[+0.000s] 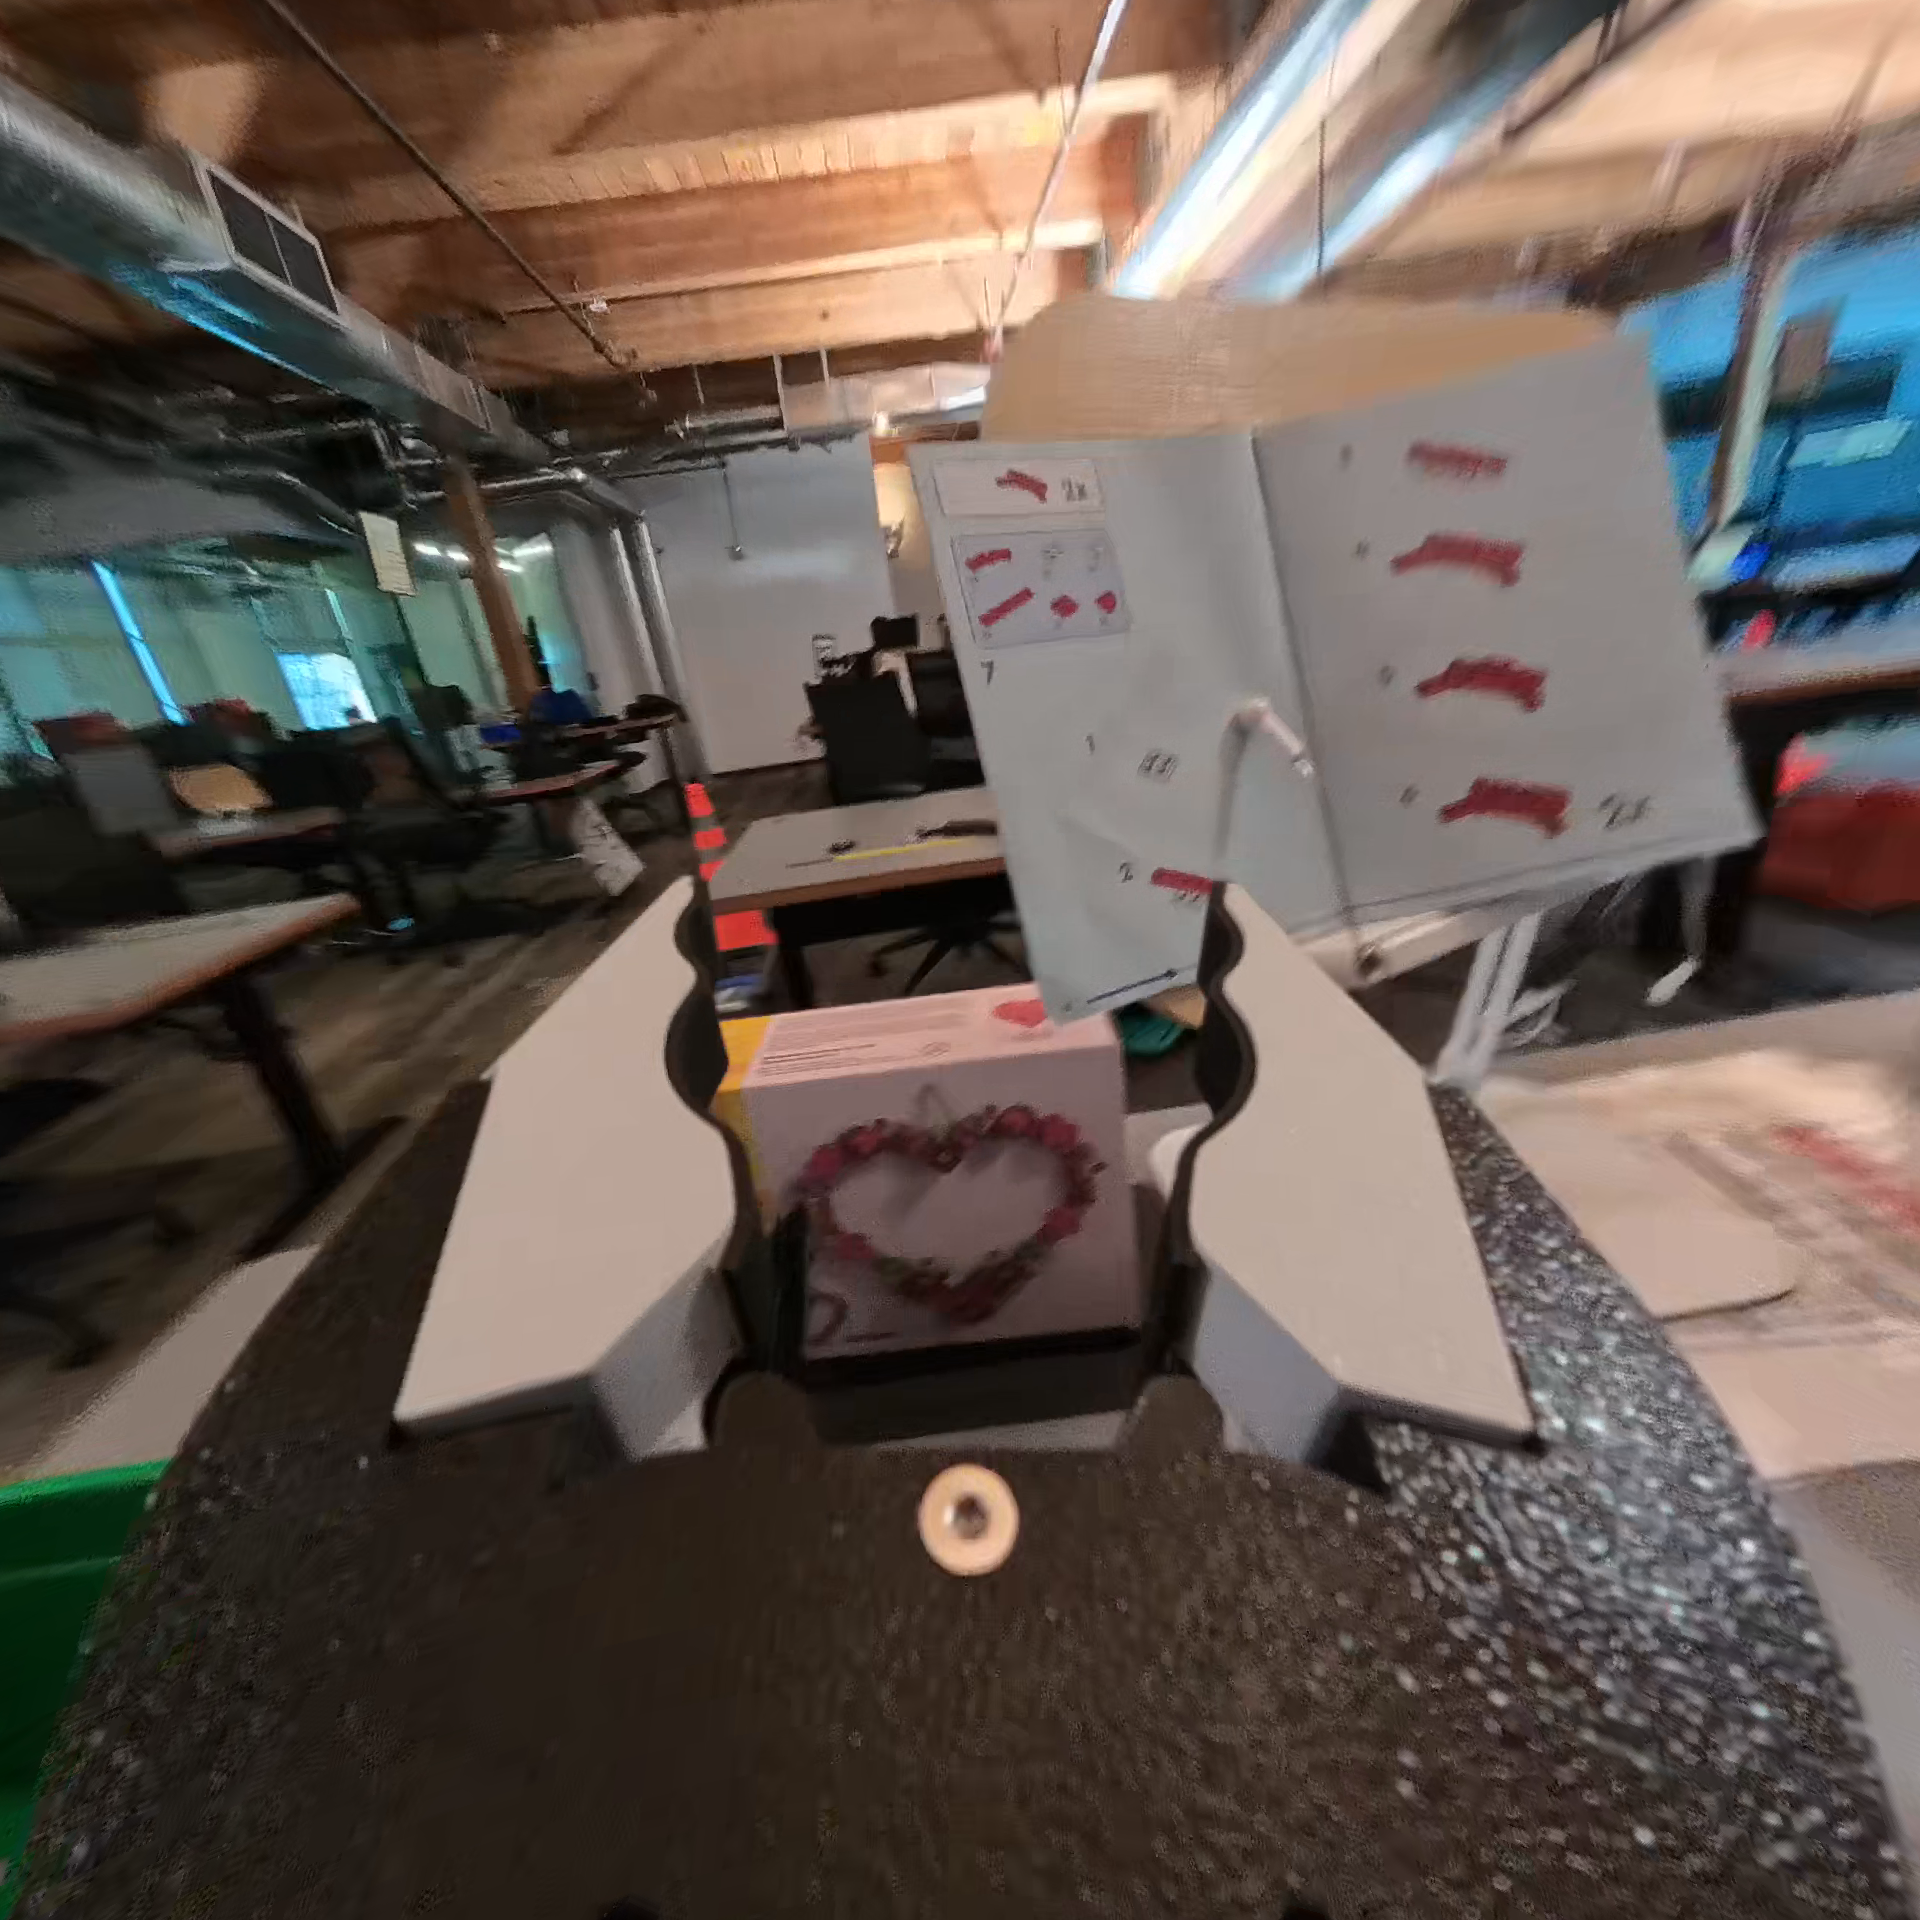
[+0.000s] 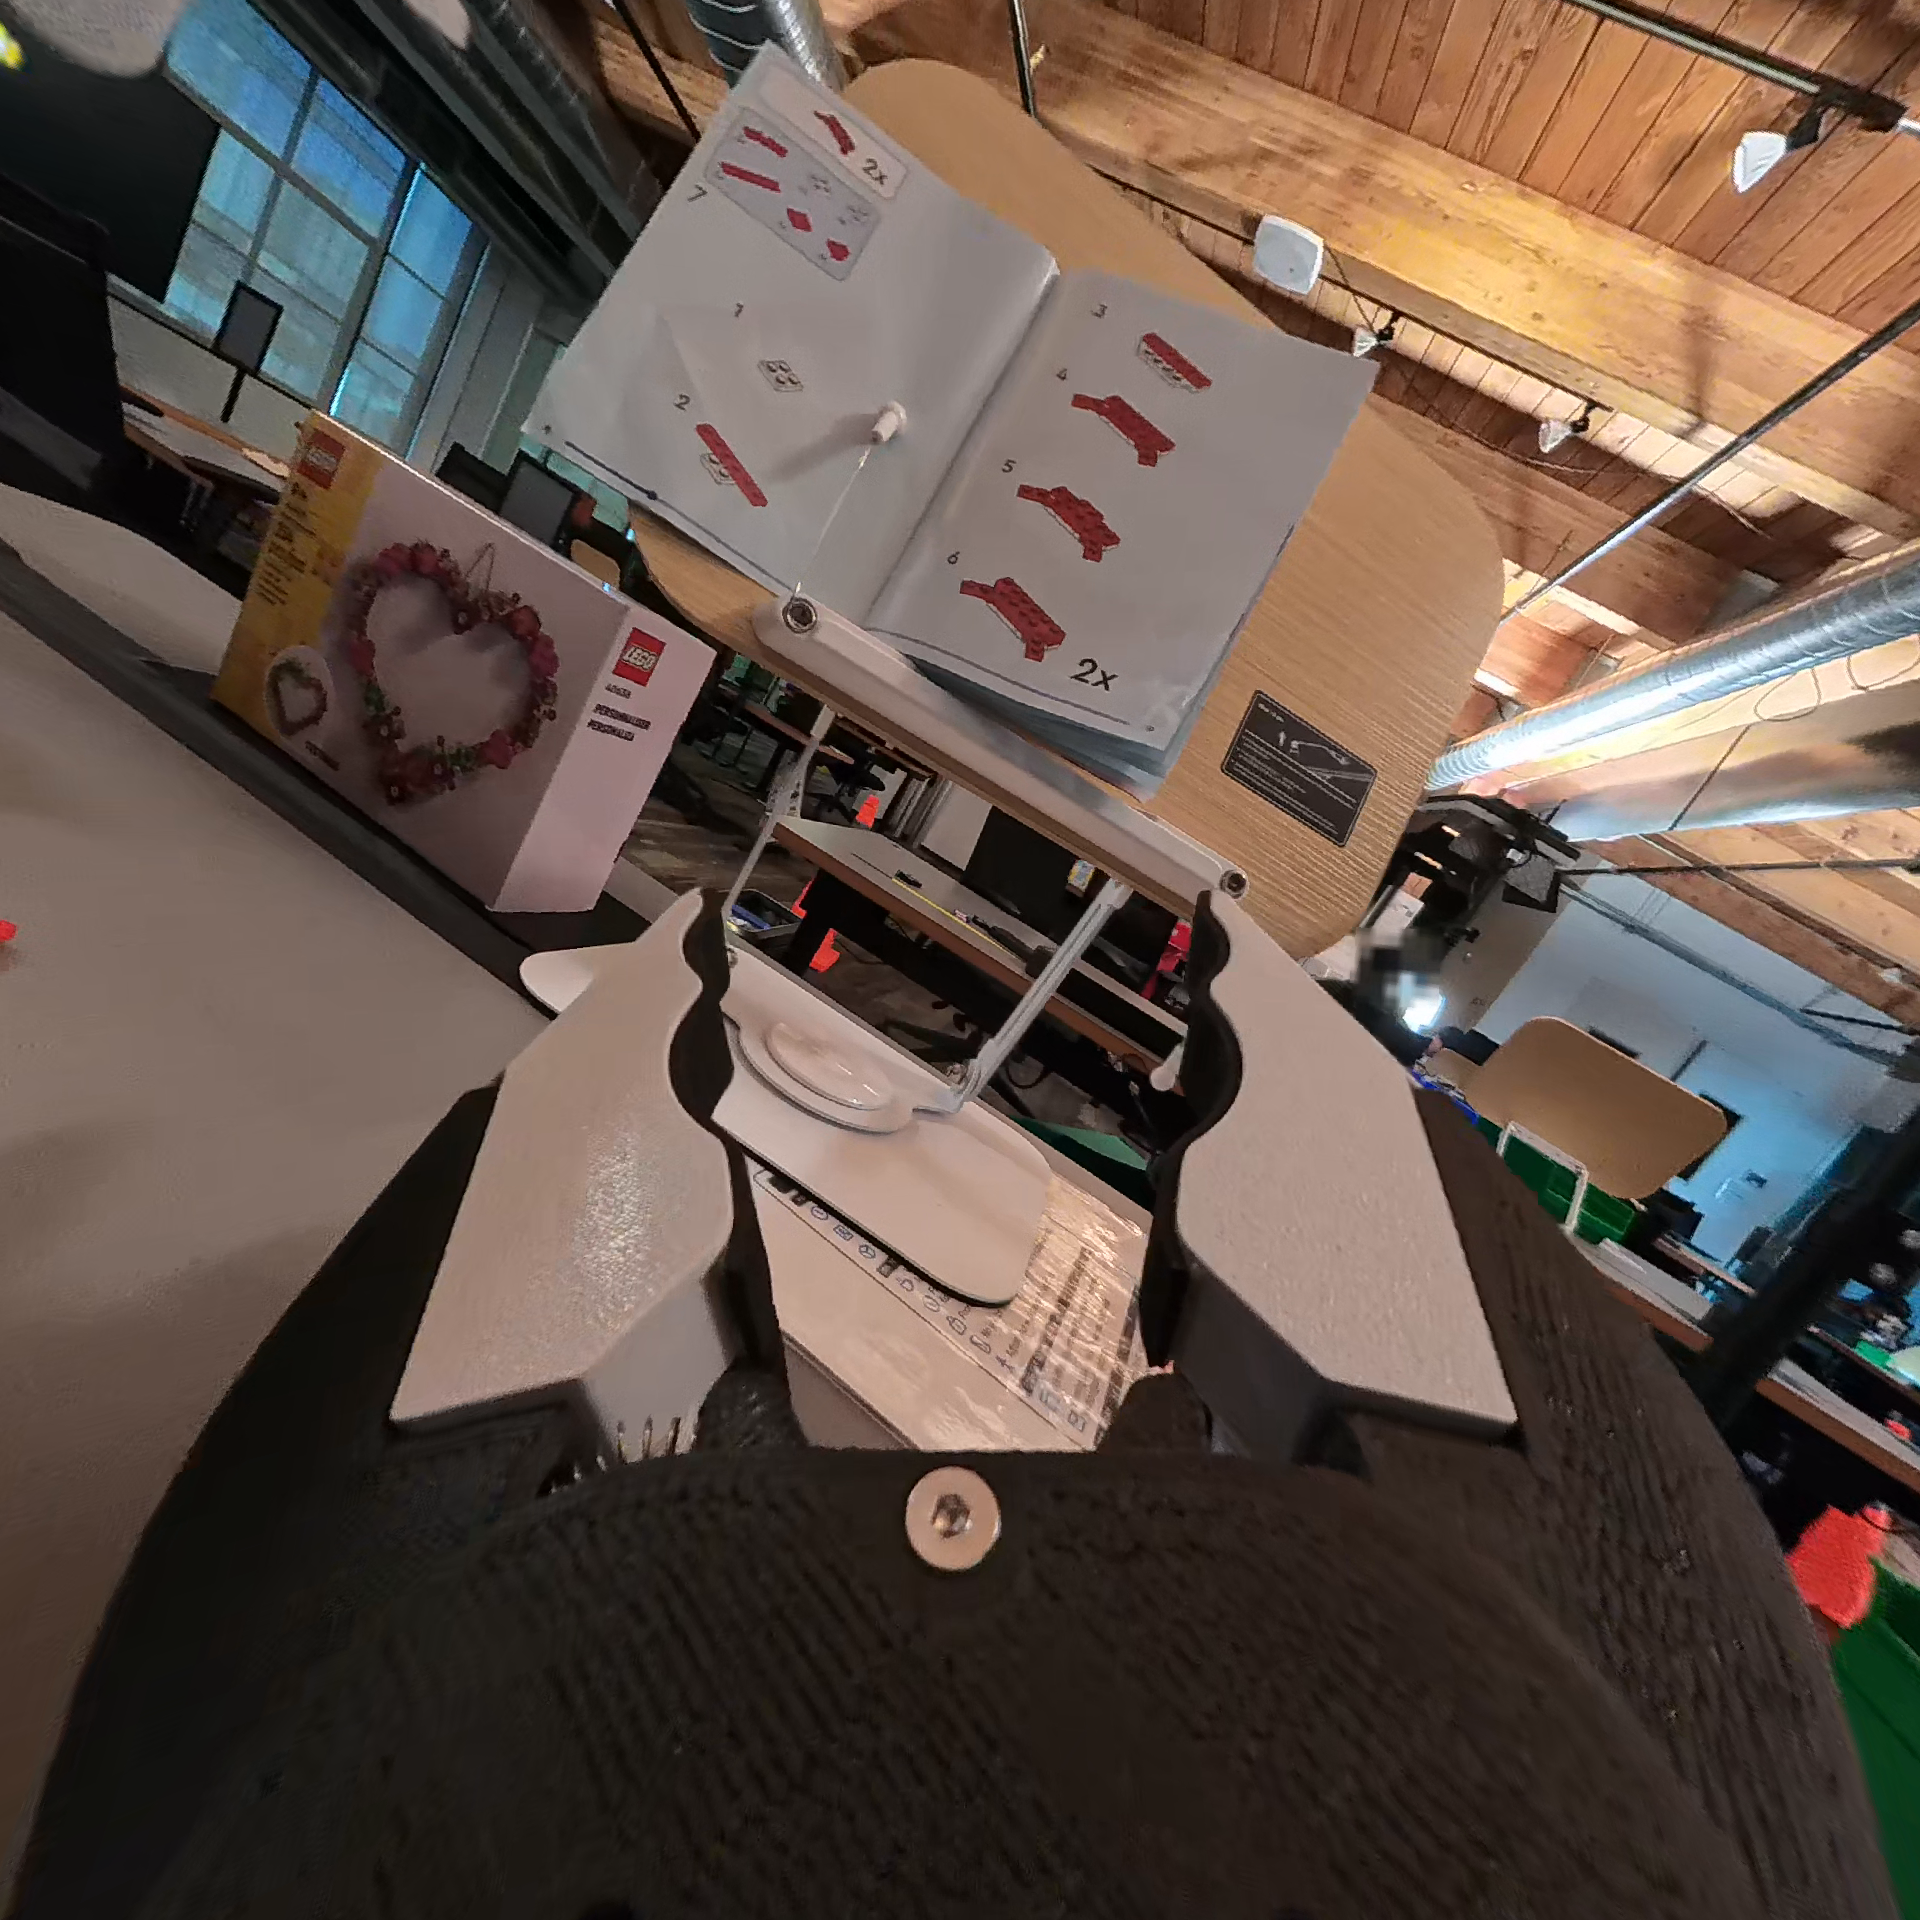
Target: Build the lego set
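Note:
The set's box point(image 1: 940, 1174) with a red heart wreath picture stands on the table, seen between my left fingers; it also shows in the right wrist view point(image 2: 457, 675). The open instruction booklet point(image 1: 1340, 665) rests on a white stand point(image 2: 883, 1143); its pages show in the right wrist view point(image 2: 956, 416) too. My left gripper point(image 1: 956, 935) is open and empty, raised and pointing at the box. My right gripper point(image 2: 951, 935) is open and empty, just in front of the stand's base. A small red brick point(image 2: 5, 930) lies at the left edge.
The grey table top point(image 2: 208, 1091) spreads left of my right gripper. Clear plastic bags point(image 1: 1766, 1164) lie at the right, and one point(image 2: 1081, 1320) lies under the stand. A green bin point(image 1: 52, 1579) sits at lower left. Desks and chairs point(image 1: 416, 821) fill the room behind.

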Demonstrator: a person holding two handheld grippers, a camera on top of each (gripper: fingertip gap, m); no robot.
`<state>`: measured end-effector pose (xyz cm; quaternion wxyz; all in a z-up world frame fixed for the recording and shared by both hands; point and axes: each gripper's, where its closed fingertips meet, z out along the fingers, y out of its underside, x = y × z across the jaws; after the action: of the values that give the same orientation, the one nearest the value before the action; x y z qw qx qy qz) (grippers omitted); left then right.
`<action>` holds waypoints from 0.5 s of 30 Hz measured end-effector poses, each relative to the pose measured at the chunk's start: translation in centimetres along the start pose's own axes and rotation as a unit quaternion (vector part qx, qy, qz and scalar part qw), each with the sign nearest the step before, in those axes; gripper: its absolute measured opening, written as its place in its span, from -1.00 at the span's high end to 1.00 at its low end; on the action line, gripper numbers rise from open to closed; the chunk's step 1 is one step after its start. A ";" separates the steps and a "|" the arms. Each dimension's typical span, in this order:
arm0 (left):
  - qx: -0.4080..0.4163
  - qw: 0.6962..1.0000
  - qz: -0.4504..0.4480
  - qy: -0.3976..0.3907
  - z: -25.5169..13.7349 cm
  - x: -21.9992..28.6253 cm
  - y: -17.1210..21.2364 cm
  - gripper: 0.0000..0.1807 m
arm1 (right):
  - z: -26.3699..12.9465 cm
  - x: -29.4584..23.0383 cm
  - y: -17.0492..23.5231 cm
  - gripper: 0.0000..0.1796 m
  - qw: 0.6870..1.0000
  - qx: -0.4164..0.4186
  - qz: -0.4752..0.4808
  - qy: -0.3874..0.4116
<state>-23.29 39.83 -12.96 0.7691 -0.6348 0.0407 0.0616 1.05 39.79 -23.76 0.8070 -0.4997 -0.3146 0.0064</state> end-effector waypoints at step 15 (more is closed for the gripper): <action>-0.050 0.998 0.036 -0.015 0.8 -1.8 2.0 -0.04 | 11.3 -2.9 -12.5 0.08 0.991 0.118 -0.033 -0.047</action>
<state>-25.36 40.86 -14.49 0.7340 -0.6700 0.0483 0.1006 -10.90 41.63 -11.68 0.8446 -0.3893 -0.3652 0.0404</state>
